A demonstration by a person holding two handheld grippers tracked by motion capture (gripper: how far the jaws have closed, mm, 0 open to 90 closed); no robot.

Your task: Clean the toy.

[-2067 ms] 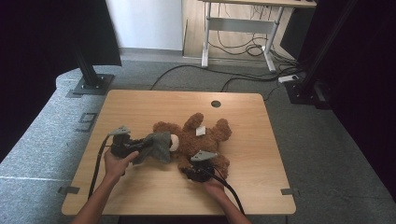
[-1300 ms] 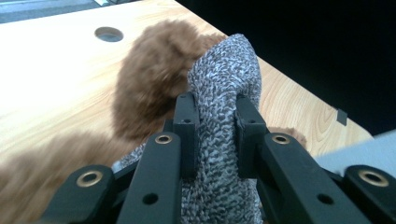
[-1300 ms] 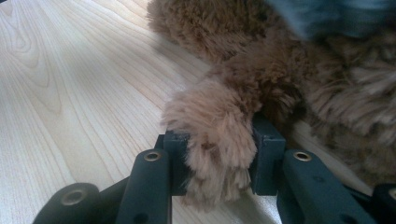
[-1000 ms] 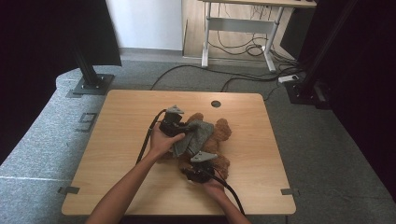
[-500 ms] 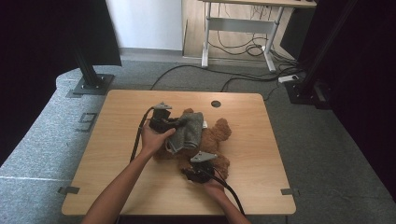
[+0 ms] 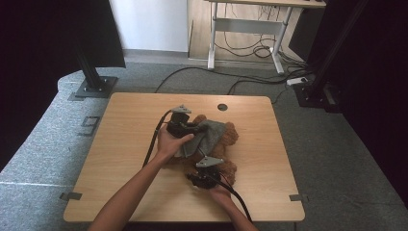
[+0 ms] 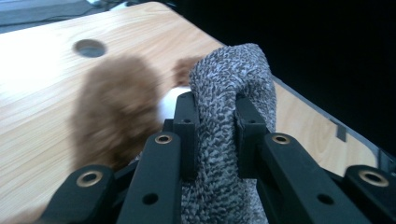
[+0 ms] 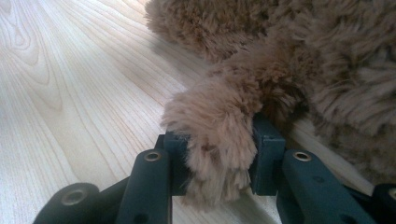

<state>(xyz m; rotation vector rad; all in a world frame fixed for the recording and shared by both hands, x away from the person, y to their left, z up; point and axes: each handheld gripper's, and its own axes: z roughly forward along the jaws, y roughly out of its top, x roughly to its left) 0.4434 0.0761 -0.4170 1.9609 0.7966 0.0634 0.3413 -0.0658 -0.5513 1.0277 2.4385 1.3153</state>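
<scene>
A brown teddy bear (image 6: pixel 227 144) lies in the middle of the wooden table (image 6: pixel 130 120). A grey knitted cloth (image 6: pixel 204 137) drapes over the bear. My left gripper (image 6: pixel 190 129) sits at the bear's left side, shut on the grey cloth (image 7: pixel 224 121), which bulges up between its jaws. My right gripper (image 6: pixel 206 177) lies near the table's front, shut on one of the bear's furry limbs (image 8: pixel 219 135), with the bear's body (image 8: pixel 327 70) just beyond. The brown bear (image 7: pixel 116 107) is blurred behind the left jaws.
A round cable hole (image 6: pixel 222 107) sits near the table's far edge. Cables trail from both grippers toward the front. A black stand base (image 6: pixel 94 86) is on the floor at the far left, and a desk frame (image 6: pixel 245 29) with cables stands behind.
My left gripper carried the grey cloth from the bear's left side rightward and away over the bear, spreading it across the body. The right gripper stayed on the limb.
</scene>
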